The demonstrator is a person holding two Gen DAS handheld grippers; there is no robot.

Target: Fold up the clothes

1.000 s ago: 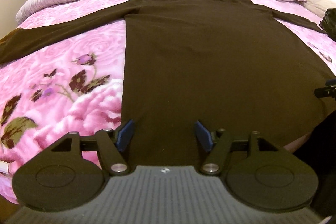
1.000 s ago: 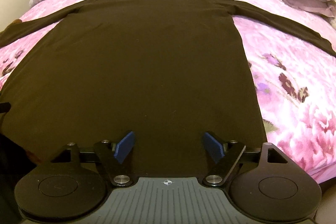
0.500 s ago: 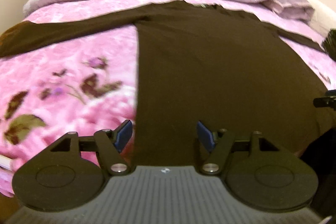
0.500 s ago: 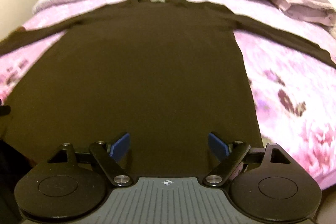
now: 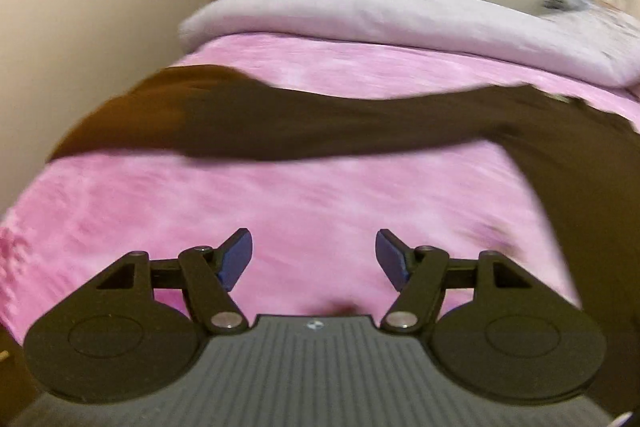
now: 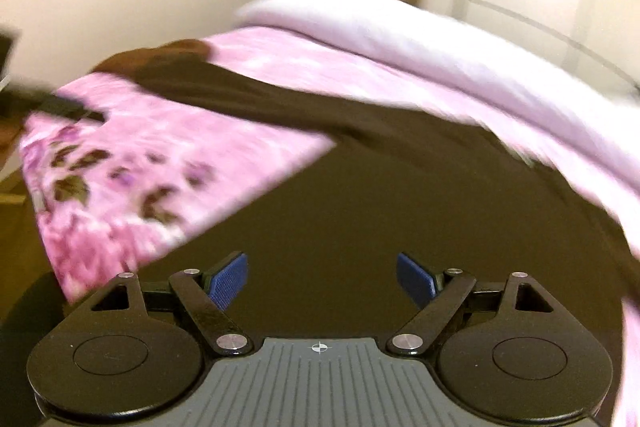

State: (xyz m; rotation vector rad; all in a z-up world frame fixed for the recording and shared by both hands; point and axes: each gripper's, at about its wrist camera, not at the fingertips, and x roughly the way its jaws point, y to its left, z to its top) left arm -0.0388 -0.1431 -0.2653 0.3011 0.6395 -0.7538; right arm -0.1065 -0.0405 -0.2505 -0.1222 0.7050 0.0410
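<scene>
The left claw (image 5: 314, 259) hung with jaws apart over bare pink bedspread (image 5: 320, 195), the dark sweater (image 5: 280, 131) stretching its sleeve beyond. The right claw (image 6: 322, 281), jaws just widened and empty, hovered above the sweater's body.

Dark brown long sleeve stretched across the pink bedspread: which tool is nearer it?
Left. The left tool is over bare pink bedspread, the dark brown long sleeve just ahead. The right tool is over the garment's body, sleeve farther off.

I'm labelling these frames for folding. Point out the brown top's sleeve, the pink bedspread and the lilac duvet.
brown top's sleeve (image 5: 280, 131), left wrist view, mid-sleeve.
pink bedspread (image 5: 320, 203), left wrist view, bare patch below the sleeve.
lilac duvet (image 6: 400, 31), right wrist view, top fold.
</scene>
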